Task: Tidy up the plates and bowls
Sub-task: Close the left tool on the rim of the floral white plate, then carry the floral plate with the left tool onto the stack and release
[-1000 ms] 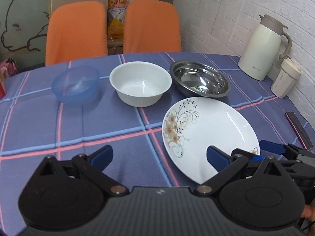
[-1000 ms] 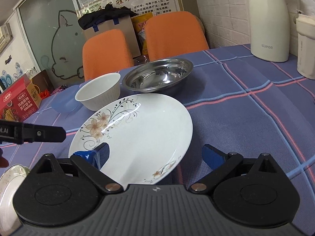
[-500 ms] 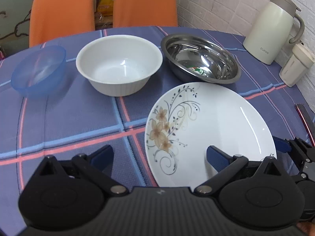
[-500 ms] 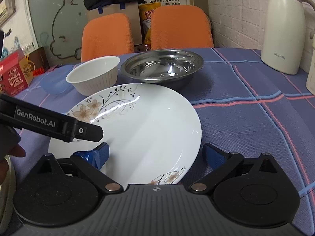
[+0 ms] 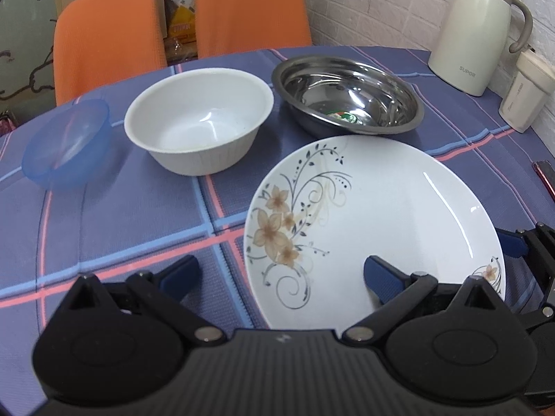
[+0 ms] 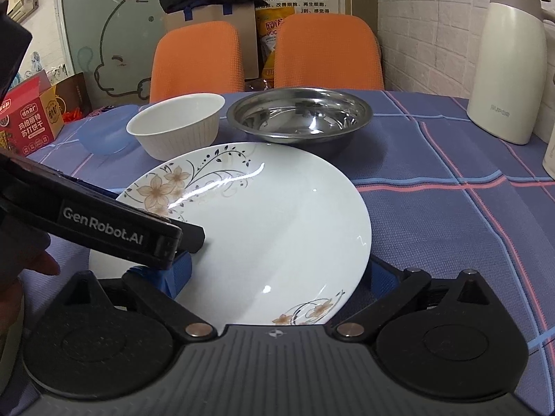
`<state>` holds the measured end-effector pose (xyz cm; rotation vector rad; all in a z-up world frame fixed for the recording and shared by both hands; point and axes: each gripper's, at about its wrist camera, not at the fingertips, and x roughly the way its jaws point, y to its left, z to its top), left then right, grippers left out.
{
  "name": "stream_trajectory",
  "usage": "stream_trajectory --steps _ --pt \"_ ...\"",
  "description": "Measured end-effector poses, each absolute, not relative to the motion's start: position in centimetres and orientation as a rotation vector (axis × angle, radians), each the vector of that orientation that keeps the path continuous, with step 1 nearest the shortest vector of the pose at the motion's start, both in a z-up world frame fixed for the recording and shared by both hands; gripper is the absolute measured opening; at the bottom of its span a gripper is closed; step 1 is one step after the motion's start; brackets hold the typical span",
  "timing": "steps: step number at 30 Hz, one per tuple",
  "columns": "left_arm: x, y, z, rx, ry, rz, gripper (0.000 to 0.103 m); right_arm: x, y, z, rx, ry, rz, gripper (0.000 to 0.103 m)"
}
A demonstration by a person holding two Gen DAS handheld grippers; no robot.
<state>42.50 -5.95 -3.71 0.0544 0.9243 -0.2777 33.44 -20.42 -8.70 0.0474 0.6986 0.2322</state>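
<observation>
Both grippers are converging on the floral plate (image 5: 374, 228), which is lying on the plaid tablecloth (image 5: 121, 228) nearest the person, in front of the steel bowl (image 5: 347, 95) and just right of the white bowl (image 5: 199, 121); the blue bowl (image 5: 66, 142) is sitting farther left. The left gripper (image 5: 281, 277) is standing wide open, its right finger over the plate's near portion and its left finger over bare cloth, so the plate's left rim is falling within the gap. The right gripper (image 6: 277, 277) is likewise spread wide, its fingers bracketing the plate's near edge from the opposite side. Judged from this, the two tools are being positioned to take the plate by opposing rims, since a broad shallow dish is offering little purchase to one tool alone. Neither is holding anything. The plate is appearing clean, glossy white, with brown blossoms and dark scrollwork at two edges. A cream thermos (image 5: 482, 31) is standing well apart at the far right.
</observation>
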Motion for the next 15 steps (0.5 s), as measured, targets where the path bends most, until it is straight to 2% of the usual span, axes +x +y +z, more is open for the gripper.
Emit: stream_trajectory --steps 6,8,12,15 --pt "42.8 -5.9 -3.7 0.055 0.927 -0.286 0.099 33.5 -20.5 -8.9 0.047 0.682 0.247 0.091" --pt "42.6 -5.9 -3.6 0.052 0.923 -0.294 0.095 33.4 -20.4 -8.9 0.047 0.679 0.249 0.091" --pt "42.2 -6.9 -3.0 0.052 0.921 -0.368 0.07 33.2 -19.8 -8.8 0.046 0.679 0.245 0.091" --pt "42.2 -7.1 -2.8 0.056 0.941 -0.378 0.069 33.0 -20.0 -8.6 0.069 0.689 0.23 0.091"
